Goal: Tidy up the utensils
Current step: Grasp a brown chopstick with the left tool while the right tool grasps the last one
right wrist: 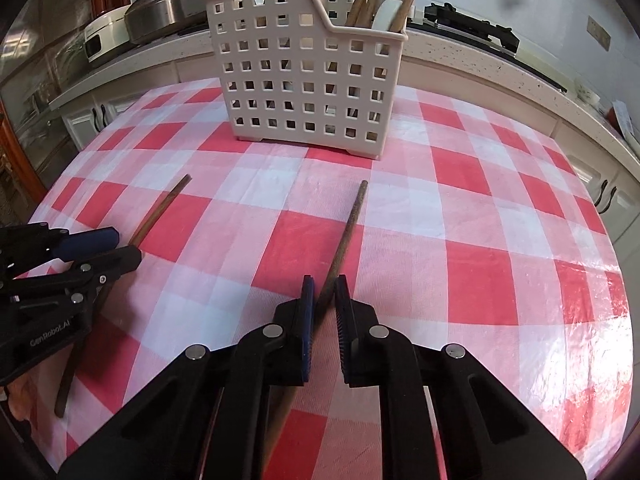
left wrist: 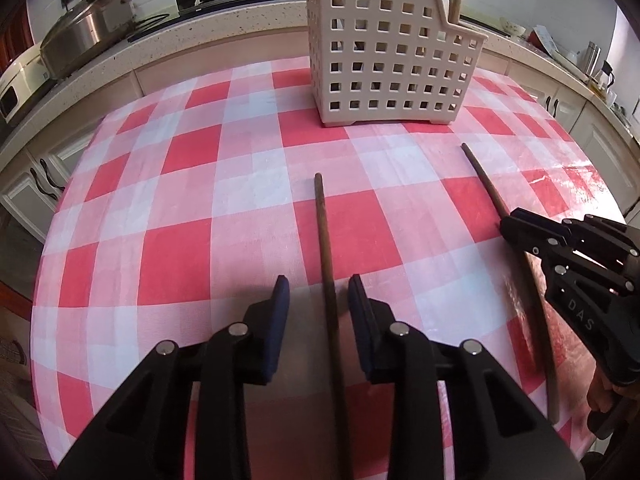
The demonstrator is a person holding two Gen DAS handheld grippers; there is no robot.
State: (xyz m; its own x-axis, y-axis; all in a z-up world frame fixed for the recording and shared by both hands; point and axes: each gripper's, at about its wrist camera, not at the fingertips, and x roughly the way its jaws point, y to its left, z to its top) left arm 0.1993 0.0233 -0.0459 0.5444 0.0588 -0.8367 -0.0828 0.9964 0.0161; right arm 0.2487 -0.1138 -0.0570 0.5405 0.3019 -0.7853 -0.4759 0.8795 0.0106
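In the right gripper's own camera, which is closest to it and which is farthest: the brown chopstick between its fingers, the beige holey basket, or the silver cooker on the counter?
From the right gripper, nearest first:
1. The dark brown wooden chopstick, lying on the red checked tablecloth right between its fingers.
2. The beige perforated plastic utensil basket, straight ahead at the table's far side.
3. The silver lidded cooker, behind on the counter, far left.

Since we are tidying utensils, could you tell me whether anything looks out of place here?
Yes: two chopsticks lie loose on the checked tablecloth, splayed apart, not in the holder with the rest.
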